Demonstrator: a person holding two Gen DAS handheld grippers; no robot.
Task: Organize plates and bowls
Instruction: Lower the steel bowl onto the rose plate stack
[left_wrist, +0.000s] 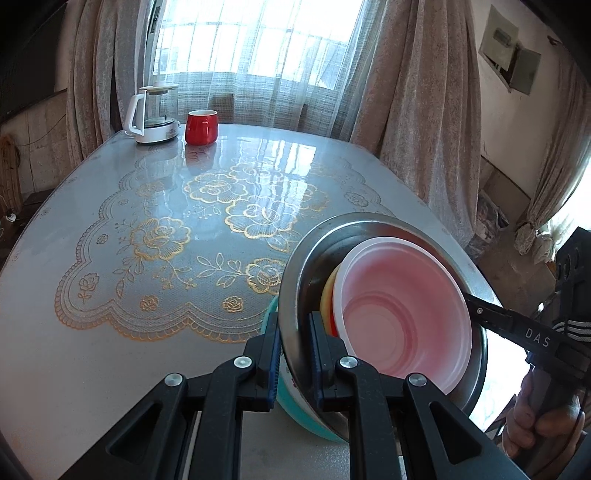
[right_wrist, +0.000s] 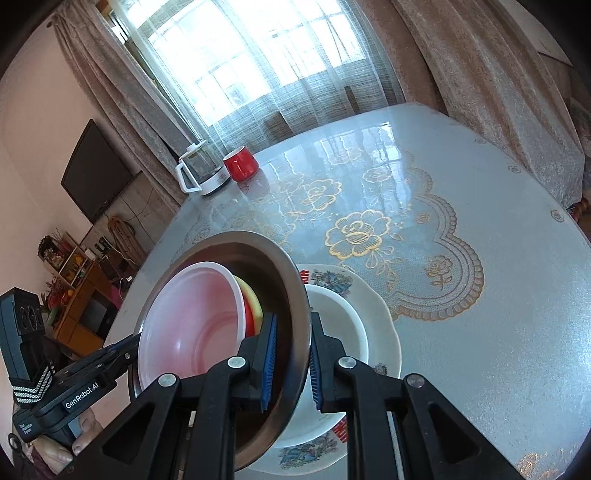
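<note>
Teal dish (left_wrist: 291, 406), prob. bowl, mostly hidden

Landmark: red mug (left_wrist: 200, 126), at the table's (left_wrist: 110, 229) far edge.
Kettle (left_wrist: 153, 114): just left of it.
Curtains (left_wrist: 413, 92): behind it.
Television (right_wrist: 96, 171): far left.

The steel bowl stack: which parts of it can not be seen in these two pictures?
- Yellow bowl: both views show only a sliver; the pink bowl nested in the steel bowl covers it.
- Red bowl: only a thin edge, same cause.
- Teal dish, left wrist view: mostly behind the steel bowl and left claw.
- White bowl and floral plate, right wrist view: partly behind the right claw.
</note>
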